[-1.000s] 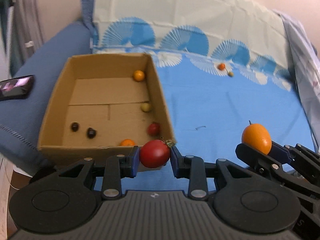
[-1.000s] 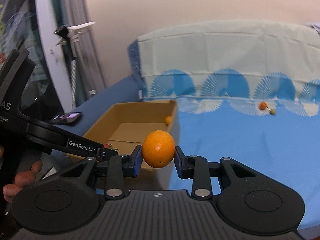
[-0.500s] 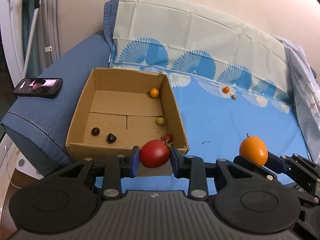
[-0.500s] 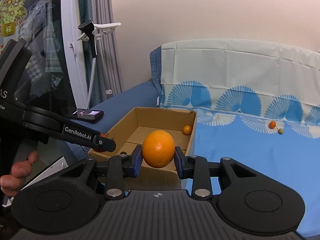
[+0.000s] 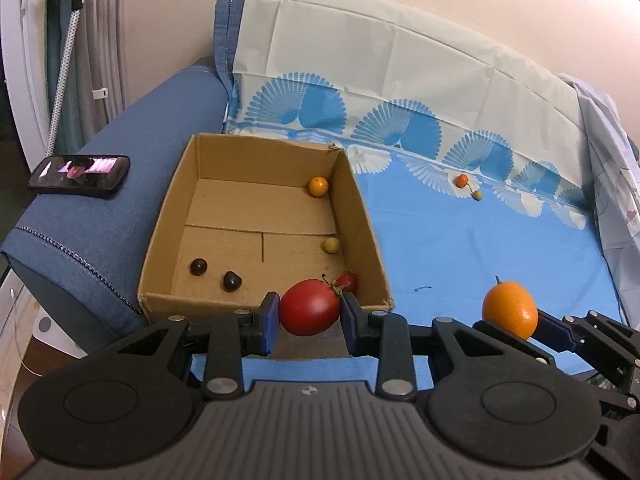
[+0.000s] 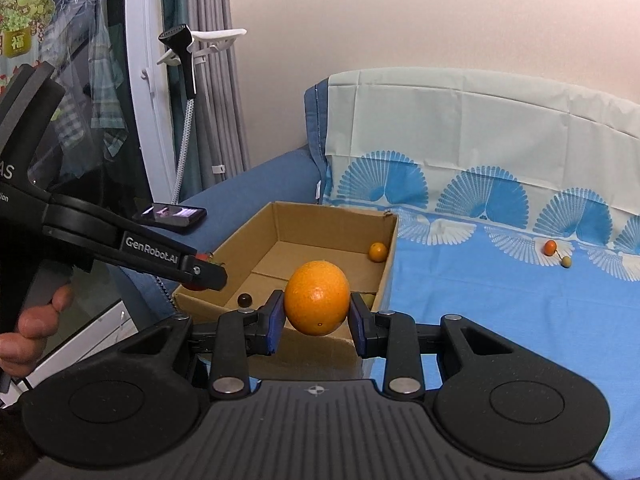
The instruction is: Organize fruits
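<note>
Left gripper [image 5: 309,317] fingers clamped on red tomato [image 5: 309,307] above cardboard box [image 5: 362,216] near edge, right gripper [image 6: 316,317] fingers clamped on orange [image 6: 317,298]

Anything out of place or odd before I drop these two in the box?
Two small fruits, one orange and one yellowish, lie loose on the blue sheet far from the cardboard box. A phone sits on the sofa arm. Nothing looks spilled or damaged.

Red tomato [image 5: 309,306], orange fruit [image 6: 317,298] (blue fan-print sheet [image 5: 460,240]).
</note>
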Motion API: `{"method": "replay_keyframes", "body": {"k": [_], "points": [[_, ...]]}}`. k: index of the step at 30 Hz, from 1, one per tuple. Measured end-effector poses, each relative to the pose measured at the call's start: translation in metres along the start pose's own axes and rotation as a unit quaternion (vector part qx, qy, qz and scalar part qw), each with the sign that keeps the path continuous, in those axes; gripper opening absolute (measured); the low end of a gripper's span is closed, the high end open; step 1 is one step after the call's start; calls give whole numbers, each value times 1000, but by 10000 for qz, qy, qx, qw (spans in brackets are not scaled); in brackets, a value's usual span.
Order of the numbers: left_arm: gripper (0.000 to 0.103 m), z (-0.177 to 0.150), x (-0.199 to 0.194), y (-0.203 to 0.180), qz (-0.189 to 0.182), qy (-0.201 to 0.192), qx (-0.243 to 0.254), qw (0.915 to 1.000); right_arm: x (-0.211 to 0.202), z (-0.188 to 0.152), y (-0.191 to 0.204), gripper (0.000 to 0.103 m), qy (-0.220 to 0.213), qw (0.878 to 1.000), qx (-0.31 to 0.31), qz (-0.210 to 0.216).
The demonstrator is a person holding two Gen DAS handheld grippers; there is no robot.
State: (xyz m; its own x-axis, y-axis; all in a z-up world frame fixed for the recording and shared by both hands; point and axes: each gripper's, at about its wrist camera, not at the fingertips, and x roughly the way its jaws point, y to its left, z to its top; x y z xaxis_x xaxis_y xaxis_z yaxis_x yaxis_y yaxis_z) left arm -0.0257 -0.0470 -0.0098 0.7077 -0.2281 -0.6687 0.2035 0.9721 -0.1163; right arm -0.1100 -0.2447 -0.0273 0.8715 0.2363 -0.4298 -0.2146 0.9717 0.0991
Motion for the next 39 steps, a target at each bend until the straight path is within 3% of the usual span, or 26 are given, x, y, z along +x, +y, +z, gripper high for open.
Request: {"method": "replay_keyframes", "body": {"k": [14, 25, 39], "points": [[36, 48, 46, 39, 297, -2, -175, 9994, 72, 20, 4, 35, 312, 9994, -60, 113], [36, 81, 109, 59, 420, 128, -254, 9987, 142, 28, 4, 35, 613, 9978, -161, 178], [36, 67, 198, 83, 574, 779, -288, 9949, 227, 10, 7, 35, 1235, 9917, -272, 252]]}}
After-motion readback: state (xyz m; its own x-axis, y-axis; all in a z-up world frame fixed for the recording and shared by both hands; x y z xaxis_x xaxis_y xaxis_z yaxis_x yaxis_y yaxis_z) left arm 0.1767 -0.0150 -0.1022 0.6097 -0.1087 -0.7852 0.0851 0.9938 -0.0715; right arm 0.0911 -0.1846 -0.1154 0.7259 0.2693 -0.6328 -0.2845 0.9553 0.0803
